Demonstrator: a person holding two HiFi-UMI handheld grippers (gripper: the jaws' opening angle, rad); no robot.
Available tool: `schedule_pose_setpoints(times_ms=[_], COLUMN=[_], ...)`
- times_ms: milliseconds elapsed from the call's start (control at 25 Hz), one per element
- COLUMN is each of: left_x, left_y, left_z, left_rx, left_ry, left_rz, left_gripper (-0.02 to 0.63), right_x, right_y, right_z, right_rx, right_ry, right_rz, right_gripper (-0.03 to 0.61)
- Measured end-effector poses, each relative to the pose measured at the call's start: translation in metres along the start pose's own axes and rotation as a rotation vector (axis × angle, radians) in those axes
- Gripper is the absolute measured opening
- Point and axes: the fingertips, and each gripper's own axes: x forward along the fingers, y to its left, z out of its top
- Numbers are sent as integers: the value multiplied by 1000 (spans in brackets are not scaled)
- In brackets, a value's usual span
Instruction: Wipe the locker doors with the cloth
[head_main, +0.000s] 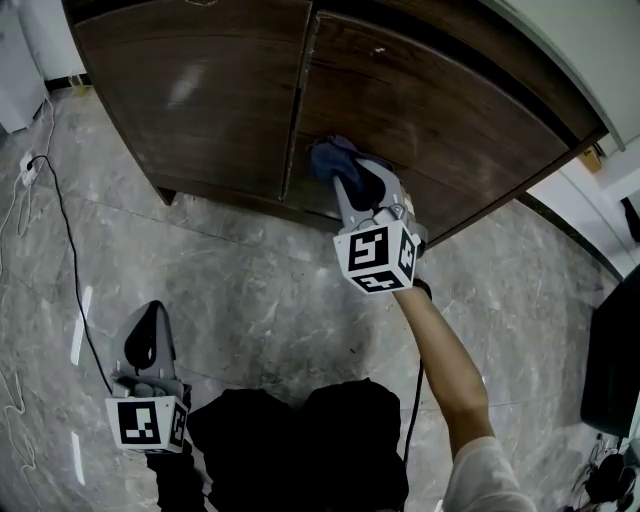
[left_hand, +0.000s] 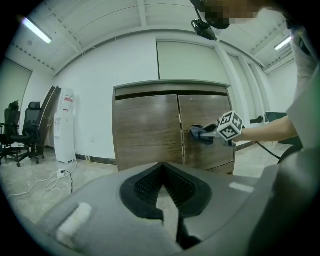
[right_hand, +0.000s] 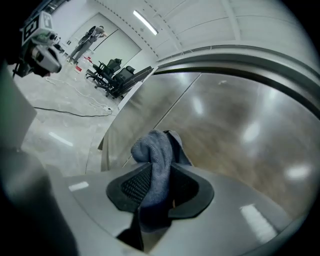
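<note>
Pressing the cloth against the right-hand locker door

The right gripper has its jaws clamped on a bunched blue cloth. The cloth touches the dark wooden right door, just beside the seam with the left door. The left gripper hangs low over the grey stone floor, well apart from the locker, its jaws brought together with nothing between them. A black cable trails across the floor at the left.

Water dispenser, office chairs, floor cable w/ plug
</note>
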Motion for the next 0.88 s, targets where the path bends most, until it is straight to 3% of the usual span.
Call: schedule_pose_setpoints(times_ms=[320, 680, 880], left_x=[-4, -10, 0], left_y=[6, 10, 7], left_z=[12, 26, 16], left_rx=[-6, -21, -50], left_ry=[-29, -33, 2], left_rz=[3, 5, -4], left_gripper=[2, 2, 2], right_x=[-18, -29, -12], right_y=[-71, -115, -99], right_z=[104, 166, 168], right_rx=[-98, -43, -7], right_ry=[-114, -208, -239], right_rz=[-44, -124, -128], right_gripper=[110, 110, 110])
